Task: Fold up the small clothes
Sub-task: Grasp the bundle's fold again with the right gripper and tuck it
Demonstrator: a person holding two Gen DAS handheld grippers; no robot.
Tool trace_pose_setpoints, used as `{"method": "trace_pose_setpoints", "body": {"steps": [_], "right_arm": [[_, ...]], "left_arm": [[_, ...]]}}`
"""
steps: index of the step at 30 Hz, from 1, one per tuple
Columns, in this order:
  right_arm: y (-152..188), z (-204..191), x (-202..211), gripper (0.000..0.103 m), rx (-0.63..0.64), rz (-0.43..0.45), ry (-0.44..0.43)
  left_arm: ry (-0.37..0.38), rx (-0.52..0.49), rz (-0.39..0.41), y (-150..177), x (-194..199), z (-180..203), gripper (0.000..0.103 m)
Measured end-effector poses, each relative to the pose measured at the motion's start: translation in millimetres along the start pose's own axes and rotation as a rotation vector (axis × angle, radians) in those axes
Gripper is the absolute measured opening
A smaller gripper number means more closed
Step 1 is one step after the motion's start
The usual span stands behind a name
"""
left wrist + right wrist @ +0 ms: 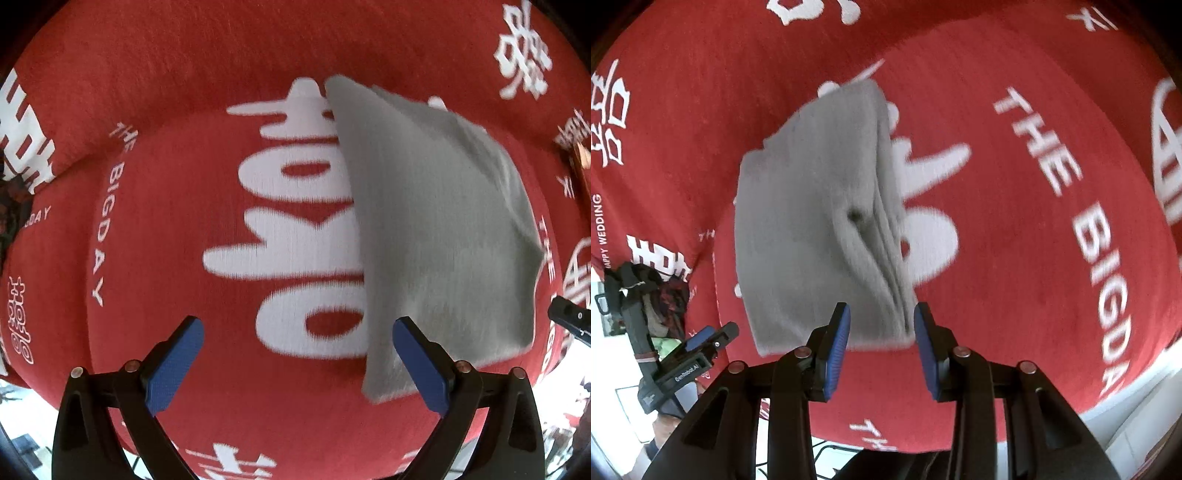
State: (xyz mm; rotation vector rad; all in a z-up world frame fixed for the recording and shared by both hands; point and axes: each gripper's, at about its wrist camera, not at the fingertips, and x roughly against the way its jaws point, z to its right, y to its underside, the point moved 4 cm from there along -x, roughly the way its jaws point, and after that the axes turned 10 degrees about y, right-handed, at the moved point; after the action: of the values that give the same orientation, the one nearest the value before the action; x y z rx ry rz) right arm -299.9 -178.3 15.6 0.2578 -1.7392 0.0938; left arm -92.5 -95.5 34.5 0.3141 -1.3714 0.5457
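A folded grey garment [436,229] lies flat on the red cloth with white lettering [166,221]. My left gripper [298,325] hovers above the cloth just left of the garment's near corner, jaws wide open and empty. In the right wrist view the same grey garment [812,221] shows layered folds and a crease along its right edge. My right gripper [882,310] stands open above that near right edge, its pads clear of the fabric. The left gripper [713,338] shows at the lower left there, and the right gripper's tip [569,317] at the left view's right edge.
A dark pile of other clothes [665,306] sits at the red cloth's left edge. The covered table's edge [1126,398] curves along the bottom, with pale floor beyond. A wooden object [583,166] lies at the far right.
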Motion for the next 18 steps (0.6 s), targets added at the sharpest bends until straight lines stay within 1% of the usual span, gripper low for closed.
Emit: {"method": "trace_pose_setpoints", "body": {"steps": [6,10,13,15,16,18], "right_arm": [[-37.7,-2.6,-3.1,0.04,0.01,-0.015,-0.043],[-63.0,-6.4,-16.9,0.04,-0.015,-0.034,-0.089],[-76.9,-9.2,-36.5,0.039,-0.026,-0.081,-0.091],[-83.3,-17.1,-40.9,0.02,-0.004,-0.078,-0.115],[-85.3,-23.0,-39.4,0.015,0.035,-0.064,-0.099],[-89.4,-29.5,-37.4,0.014,0.098,-0.039,-0.058]], "left_arm": [[-0.004,0.047,0.011,-35.3,-8.6,12.9,0.102],[-0.009,0.061,0.009,-47.2,-15.8,22.4,0.102],[-0.013,0.066,0.0,-48.9,-20.6,27.8,0.102],[-0.016,0.064,-0.005,-48.9,-22.5,31.0,0.102],[-0.019,0.061,-0.01,-48.7,-24.2,32.7,0.102],[-0.023,0.059,-0.02,-48.4,-27.3,34.6,0.102]]}}
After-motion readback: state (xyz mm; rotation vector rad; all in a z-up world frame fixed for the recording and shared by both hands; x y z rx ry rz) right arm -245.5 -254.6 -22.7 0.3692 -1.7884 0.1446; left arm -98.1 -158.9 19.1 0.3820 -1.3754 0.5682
